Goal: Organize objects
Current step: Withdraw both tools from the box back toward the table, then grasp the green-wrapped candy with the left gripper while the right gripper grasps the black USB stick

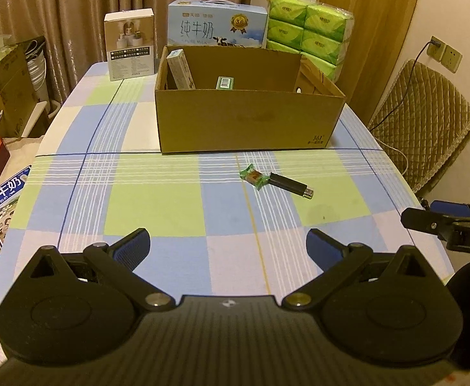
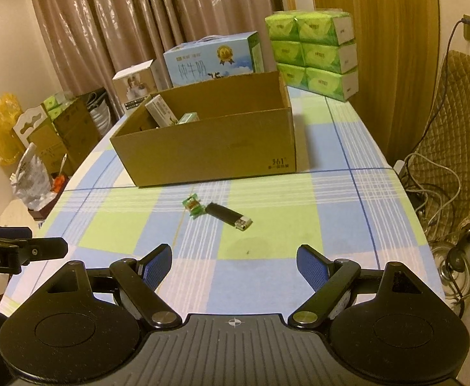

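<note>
A green-wrapped candy [image 1: 252, 176] [image 2: 194, 206] and a black lighter [image 1: 291, 184] [image 2: 229, 216] lie touching on the checked tablecloth, just in front of an open cardboard box [image 1: 248, 119] [image 2: 209, 148]. Inside the box, a pale carton [image 1: 179, 68] [image 2: 161, 110] leans in the left corner and a small green packet [image 1: 225, 82] [image 2: 188, 118] lies beside it. My left gripper [image 1: 228, 243] hovers open over the near table edge, nothing between its blue pads. My right gripper [image 2: 234, 259] is also open and empty, a short way before the lighter; its side shows at the right edge of the left wrist view.
Behind the box stand a white product box [image 1: 129, 44], a blue milk carton [image 1: 217, 27] and stacked green tissue packs [image 1: 309, 33]. A quilted chair [image 1: 423, 122] and cables sit right of the table. Cardboard boxes and clutter [image 2: 58, 128] crowd the floor on the left.
</note>
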